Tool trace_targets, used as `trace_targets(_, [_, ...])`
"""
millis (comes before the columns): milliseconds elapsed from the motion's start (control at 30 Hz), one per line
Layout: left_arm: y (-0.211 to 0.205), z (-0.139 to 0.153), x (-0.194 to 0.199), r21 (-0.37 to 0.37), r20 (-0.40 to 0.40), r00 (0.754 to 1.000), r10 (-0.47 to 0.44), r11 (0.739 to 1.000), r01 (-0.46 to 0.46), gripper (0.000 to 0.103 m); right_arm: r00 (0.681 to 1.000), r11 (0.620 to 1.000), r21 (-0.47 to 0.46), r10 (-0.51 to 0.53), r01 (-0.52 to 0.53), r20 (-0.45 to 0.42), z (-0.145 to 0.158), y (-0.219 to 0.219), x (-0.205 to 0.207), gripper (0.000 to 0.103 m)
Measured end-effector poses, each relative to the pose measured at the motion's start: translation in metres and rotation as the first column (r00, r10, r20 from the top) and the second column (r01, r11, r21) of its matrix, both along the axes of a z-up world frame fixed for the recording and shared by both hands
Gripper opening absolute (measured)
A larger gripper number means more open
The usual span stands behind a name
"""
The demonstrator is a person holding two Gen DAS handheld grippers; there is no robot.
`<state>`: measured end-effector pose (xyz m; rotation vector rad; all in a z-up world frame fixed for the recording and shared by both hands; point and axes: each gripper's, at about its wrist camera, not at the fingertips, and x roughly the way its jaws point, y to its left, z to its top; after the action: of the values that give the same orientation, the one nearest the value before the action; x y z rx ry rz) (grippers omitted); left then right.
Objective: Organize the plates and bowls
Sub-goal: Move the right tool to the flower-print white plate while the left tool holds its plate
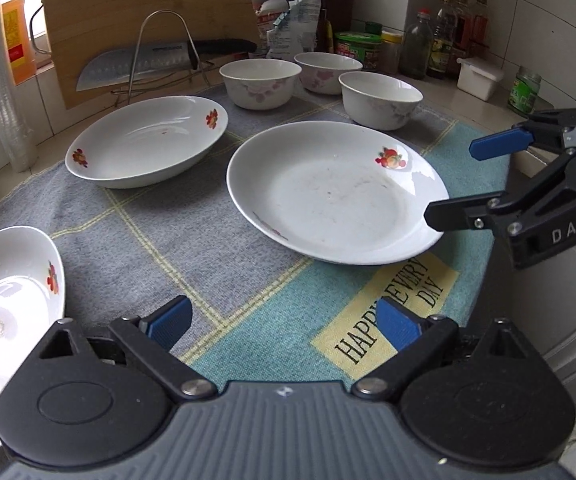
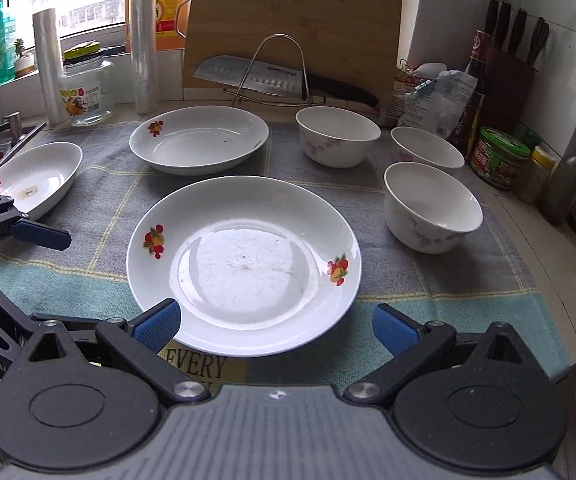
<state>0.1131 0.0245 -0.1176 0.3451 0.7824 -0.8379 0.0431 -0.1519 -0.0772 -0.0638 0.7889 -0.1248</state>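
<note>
White china is spread in a single layer over a checked cloth [image 2: 99, 280] on the bench, nothing stacked yet, so the sorting looks barely begun. Three plates show: the nearest plate [image 2: 243, 264] at the front, a second plate [image 2: 199, 140] behind it, and a third plate [image 2: 31, 178] off at the cloth's left edge beside the sink. Three bowls [image 2: 338, 136] cluster together at the back right, apart from the plates.

Both tools tilt down toward the cloth. The right gripper [image 2: 275, 326] has its fingers spread wide and empty, straddling the near rim of the nearest plate without pressing it, probably lining up a grip. The left gripper [image 1: 283, 322] hangs over bare cloth, fingers wide too, holding nothing, likely waiting to take another plate.
</note>
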Motion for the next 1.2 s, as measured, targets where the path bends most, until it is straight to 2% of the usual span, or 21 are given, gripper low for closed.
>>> trace_targets(100, [-0.004, -0.004, 0.004, -0.010, -0.013, 0.999, -0.039, 0.999, 0.039, 0.098, 0.999, 0.999, -0.013, -0.039, 0.039, -0.010, 0.001, 0.000, 0.002, 0.103])
trace_targets(267, [-0.009, -0.011, 0.010, -0.004, -0.018, 0.997, -0.080, 0.997, 0.080, 0.098, 0.997, 0.997, 0.028, -0.072, 0.073, -0.034, -0.002, -0.003, 0.008, 0.103])
trace_targets(433, [-0.017, -0.016, 0.011, 0.010, -0.022, 0.995, -0.095, 0.995, 0.096, 0.098, 0.997, 0.996, 0.062, -0.060, 0.063, -0.054, -0.007, -0.011, 0.013, 0.103])
trace_targets(800, [-0.042, -0.019, 0.009, 0.053, 0.004, 1.000, 0.011, 0.999, -0.012, 0.103, 0.993, 0.989, 0.100, 0.109, -0.105, -0.038, -0.012, -0.055, 0.042, 0.103])
trace_targets(1200, [-0.046, -0.019, 0.010, 0.051, 0.008, 0.999, 0.036, 0.998, -0.037, 0.103, 0.985, 0.972, 0.178, 0.162, -0.150, -0.054, -0.022, -0.083, 0.054, 0.103])
